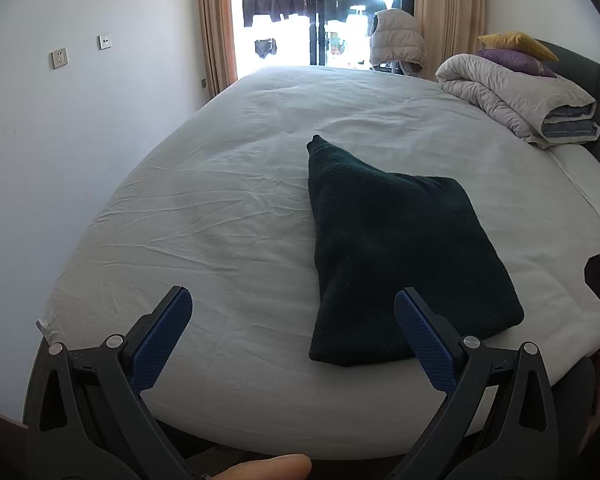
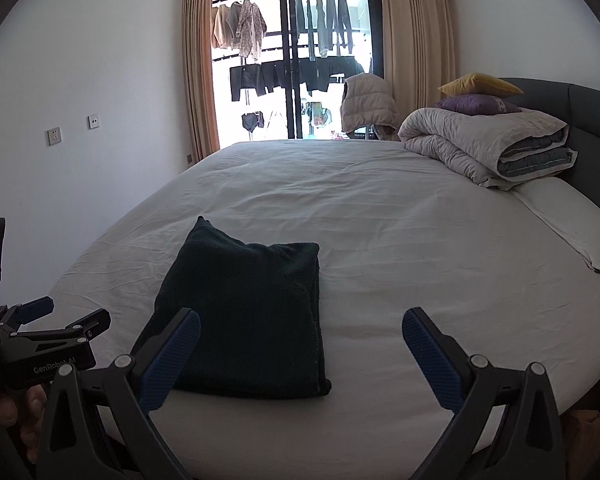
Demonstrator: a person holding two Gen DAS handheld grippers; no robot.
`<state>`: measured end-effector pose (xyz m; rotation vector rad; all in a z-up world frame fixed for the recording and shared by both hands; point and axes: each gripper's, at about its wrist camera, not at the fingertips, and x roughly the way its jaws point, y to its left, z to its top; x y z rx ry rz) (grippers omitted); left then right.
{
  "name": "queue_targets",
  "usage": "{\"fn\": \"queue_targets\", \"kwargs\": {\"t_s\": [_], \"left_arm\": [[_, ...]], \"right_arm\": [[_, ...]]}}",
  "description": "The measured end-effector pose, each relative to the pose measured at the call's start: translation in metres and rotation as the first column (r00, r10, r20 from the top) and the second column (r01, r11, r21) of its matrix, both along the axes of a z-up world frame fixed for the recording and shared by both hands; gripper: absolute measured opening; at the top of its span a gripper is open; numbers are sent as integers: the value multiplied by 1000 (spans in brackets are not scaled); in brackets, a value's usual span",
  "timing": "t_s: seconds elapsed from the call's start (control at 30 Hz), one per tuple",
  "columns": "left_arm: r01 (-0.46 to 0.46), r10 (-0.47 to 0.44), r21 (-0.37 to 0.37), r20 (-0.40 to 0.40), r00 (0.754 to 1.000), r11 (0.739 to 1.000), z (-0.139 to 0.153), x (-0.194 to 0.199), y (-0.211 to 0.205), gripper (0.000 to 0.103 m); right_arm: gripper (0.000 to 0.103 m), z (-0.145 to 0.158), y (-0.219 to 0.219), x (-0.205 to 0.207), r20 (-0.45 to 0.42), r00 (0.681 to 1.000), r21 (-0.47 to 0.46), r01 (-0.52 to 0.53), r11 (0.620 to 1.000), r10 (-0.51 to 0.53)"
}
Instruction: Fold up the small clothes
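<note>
A dark green garment [image 1: 400, 256] lies folded in a compact stack on the white bed sheet [image 1: 220, 208], one corner sticking out at its far end. It also shows in the right wrist view [image 2: 244, 312]. My left gripper [image 1: 294, 300] is open and empty, held above the bed's near edge just left of the garment. My right gripper [image 2: 300, 320] is open and empty, held above the near edge with the garment's right side between its fingers in view. The left gripper [image 2: 56, 316] also shows at the left edge of the right wrist view.
A rolled grey duvet [image 2: 488, 148] with purple and yellow pillows [image 2: 480, 94] lies at the bed's far right by the dark headboard [image 2: 588, 128]. A white pillow [image 2: 572, 224] lies in front of it. A wall [image 1: 60, 140] runs along the left. A balcony door [image 2: 296, 64] stands beyond.
</note>
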<state>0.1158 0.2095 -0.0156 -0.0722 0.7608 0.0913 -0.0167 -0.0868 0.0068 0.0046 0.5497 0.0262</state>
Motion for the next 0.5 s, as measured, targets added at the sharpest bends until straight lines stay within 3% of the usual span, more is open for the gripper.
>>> {"fn": "queue_targets", "kwargs": {"t_s": [0.5], "left_arm": [[7,-7,0,-29,1000,1000,2,-7,-2,103]], "right_arm": [[103,-17,-1,8,-102,995,9,11,1000,-10]]}}
